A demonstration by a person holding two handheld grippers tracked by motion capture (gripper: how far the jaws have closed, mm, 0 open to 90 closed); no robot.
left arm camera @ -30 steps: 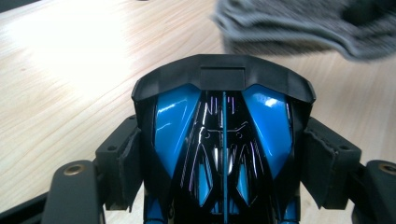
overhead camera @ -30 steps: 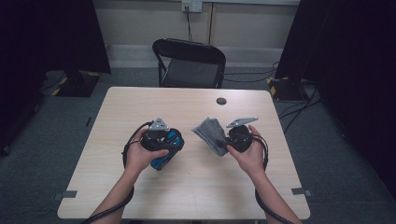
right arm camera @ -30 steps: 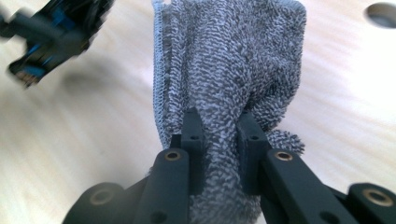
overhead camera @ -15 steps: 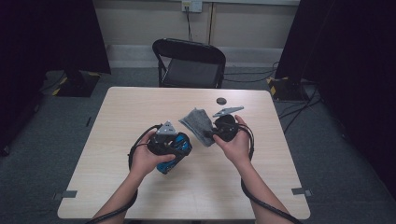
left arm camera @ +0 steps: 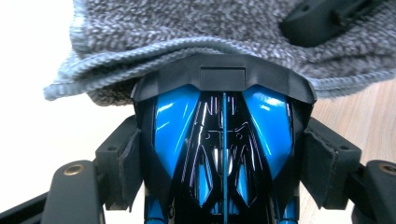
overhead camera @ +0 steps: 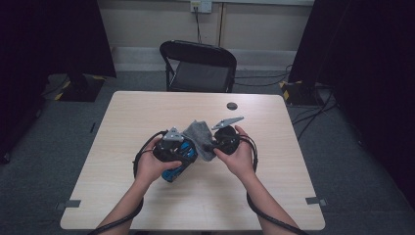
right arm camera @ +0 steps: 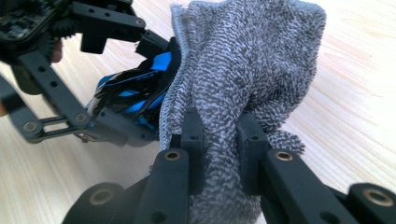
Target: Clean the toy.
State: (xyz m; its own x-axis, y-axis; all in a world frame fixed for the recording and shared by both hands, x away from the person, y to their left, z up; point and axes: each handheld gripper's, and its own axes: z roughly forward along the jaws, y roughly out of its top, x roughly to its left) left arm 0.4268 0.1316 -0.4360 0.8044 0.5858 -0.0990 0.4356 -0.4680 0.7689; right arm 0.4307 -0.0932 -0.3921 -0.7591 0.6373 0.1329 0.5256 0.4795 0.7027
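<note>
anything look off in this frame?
Nothing stands out. The left hand-held gripper clamps a blue and black gadget, the right hand-held gripper presses a bunched grey cloth against it. Nothing spilled or broken.

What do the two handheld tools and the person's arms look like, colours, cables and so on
Both tools are black: the left tool and the right tool have linkage arms with brass-coloured pivot pins and dark padded fingers. Each carries a grey three-cornered plate on top and trails a black cable. The forearms are bare, with no sleeves visible.

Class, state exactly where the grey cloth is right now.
In the high view, the grey cloth is mid-table, pinched by the right gripper and pressed against the blue-and-black object in the left gripper.
</note>
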